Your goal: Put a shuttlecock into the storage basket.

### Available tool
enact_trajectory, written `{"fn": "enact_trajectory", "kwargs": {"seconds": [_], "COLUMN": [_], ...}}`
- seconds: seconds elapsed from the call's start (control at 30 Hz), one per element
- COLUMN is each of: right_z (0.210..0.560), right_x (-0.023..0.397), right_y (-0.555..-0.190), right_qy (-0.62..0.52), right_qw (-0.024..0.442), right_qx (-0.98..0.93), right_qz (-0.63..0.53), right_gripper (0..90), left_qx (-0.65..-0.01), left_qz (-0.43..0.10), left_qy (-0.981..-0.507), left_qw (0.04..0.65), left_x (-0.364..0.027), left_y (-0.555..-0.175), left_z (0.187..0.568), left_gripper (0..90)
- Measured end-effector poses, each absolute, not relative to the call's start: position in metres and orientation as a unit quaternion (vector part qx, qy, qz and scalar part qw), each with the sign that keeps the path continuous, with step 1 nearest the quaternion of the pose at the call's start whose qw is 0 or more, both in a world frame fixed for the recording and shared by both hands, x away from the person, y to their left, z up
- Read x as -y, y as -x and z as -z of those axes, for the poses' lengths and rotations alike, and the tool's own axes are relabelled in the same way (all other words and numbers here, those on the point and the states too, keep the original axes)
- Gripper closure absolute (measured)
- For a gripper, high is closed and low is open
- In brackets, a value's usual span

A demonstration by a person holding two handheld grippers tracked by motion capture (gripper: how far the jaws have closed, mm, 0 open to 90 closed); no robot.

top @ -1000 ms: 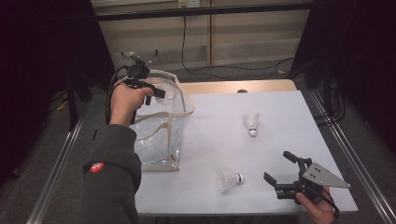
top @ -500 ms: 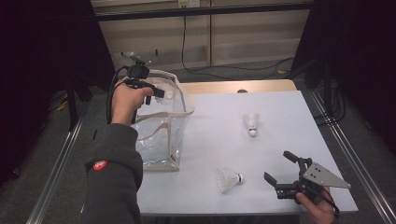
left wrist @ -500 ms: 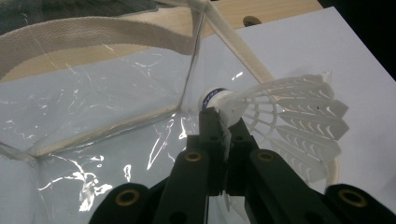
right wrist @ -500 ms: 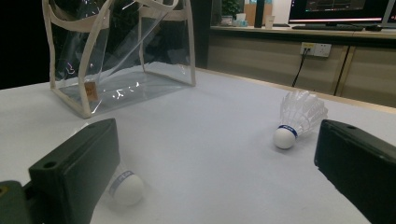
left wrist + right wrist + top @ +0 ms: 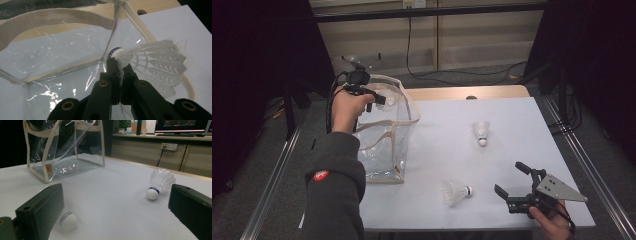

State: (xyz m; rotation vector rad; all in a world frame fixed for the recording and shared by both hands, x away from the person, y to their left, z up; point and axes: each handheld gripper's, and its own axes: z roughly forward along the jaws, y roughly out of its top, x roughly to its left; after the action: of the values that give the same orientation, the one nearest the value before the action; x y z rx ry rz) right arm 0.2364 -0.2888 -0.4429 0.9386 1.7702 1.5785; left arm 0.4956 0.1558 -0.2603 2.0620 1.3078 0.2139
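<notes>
Left gripper (image 5: 119, 65) clamped on a shuttlecock (image 5: 152, 62) above the clear bag (image 5: 384, 137) at the bench's left edge. Right gripper (image 5: 513, 181) spread wide, empty, near the front right corner.

A: Left arm (image 5: 334, 185): dark grey-green fleece sleeve, small round red logo patch. Black cable loops off the black left gripper (image 5: 379, 98).

B: Right gripper (image 5: 512, 186): black, grey three-cornered metal plate on top with small screws. In the left gripper view, jaw arms are black with brass-ringed holes.
</notes>
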Motion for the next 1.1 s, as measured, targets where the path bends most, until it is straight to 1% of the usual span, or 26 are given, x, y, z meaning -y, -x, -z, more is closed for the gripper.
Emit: {"fn": "enact_trajectory", "kwargs": {"seconds": [0.33, 1.1], "right_z": [0.443, 0.443], "right_x": [0.289, 0.289], "right_y": [-0.237, -0.237], "right_qy": [-0.35, -0.352], "right_qw": [0.29, 0.287], "right_qx": [-0.666, -0.663], "right_qz": [-0.592, -0.595], "right_gripper": [0.0, 0.0], "left_qx": [-0.513, -0.515], "left_qz": [-0.089, -0.098], "left_qy": [-0.783, -0.784], "left_qw": [0.34, 0.334], "left_x": [-0.16, -0.157], "left_y": [-0.498, -0.506], "left_z": [0.266, 0.273], "left_gripper": [88.5, 88.0]}}
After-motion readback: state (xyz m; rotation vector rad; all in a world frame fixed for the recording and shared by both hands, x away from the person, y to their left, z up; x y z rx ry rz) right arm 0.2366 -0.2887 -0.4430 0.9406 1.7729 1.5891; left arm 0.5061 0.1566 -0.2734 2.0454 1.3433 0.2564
